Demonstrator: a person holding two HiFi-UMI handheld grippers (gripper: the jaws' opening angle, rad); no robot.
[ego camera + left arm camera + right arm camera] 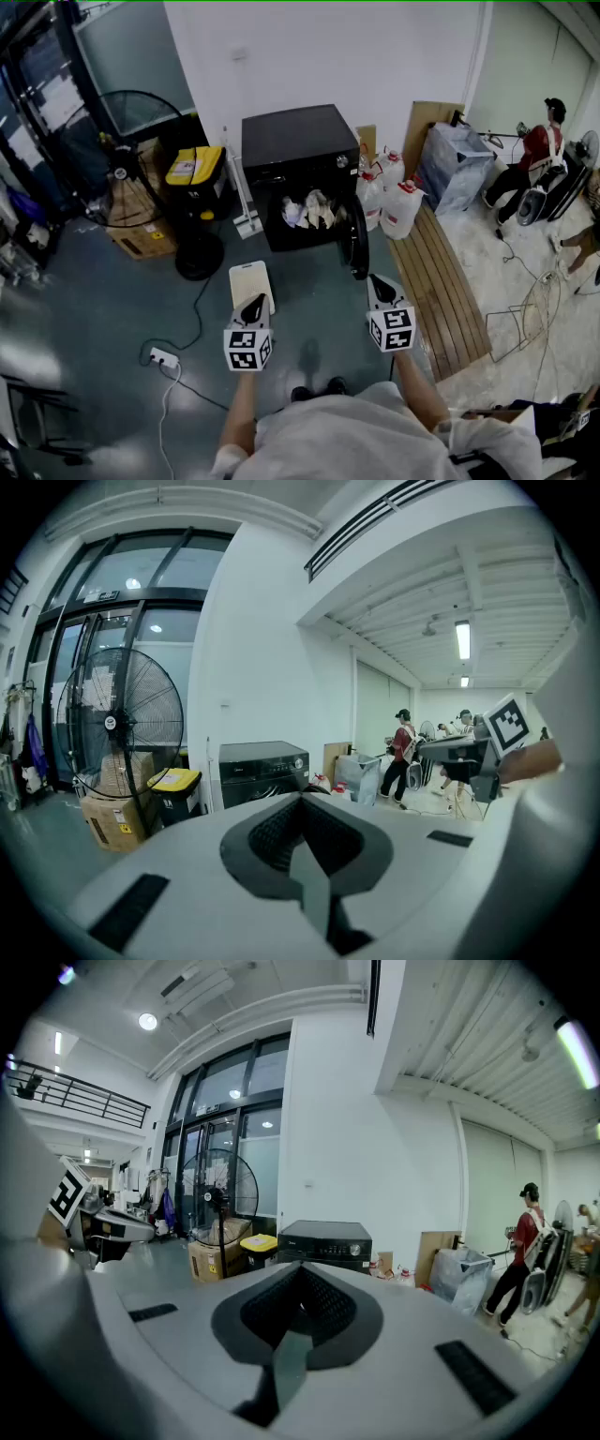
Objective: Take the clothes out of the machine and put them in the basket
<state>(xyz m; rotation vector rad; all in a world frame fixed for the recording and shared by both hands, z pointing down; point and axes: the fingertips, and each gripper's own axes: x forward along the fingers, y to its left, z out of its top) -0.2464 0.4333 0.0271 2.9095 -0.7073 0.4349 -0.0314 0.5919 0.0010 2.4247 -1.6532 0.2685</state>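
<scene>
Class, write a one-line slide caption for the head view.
Person faces the black machine, its door open and clothes inside, with left gripper and right gripper shut and empty.

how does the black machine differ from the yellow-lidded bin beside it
The machine has a black top; the bin has a yellow lid. The machine's door hangs open with clothes showing inside; the bin's lid is shut. The machine is the bulkier of the two. Both have dark bodies and stand on the floor by the white wall.
</scene>
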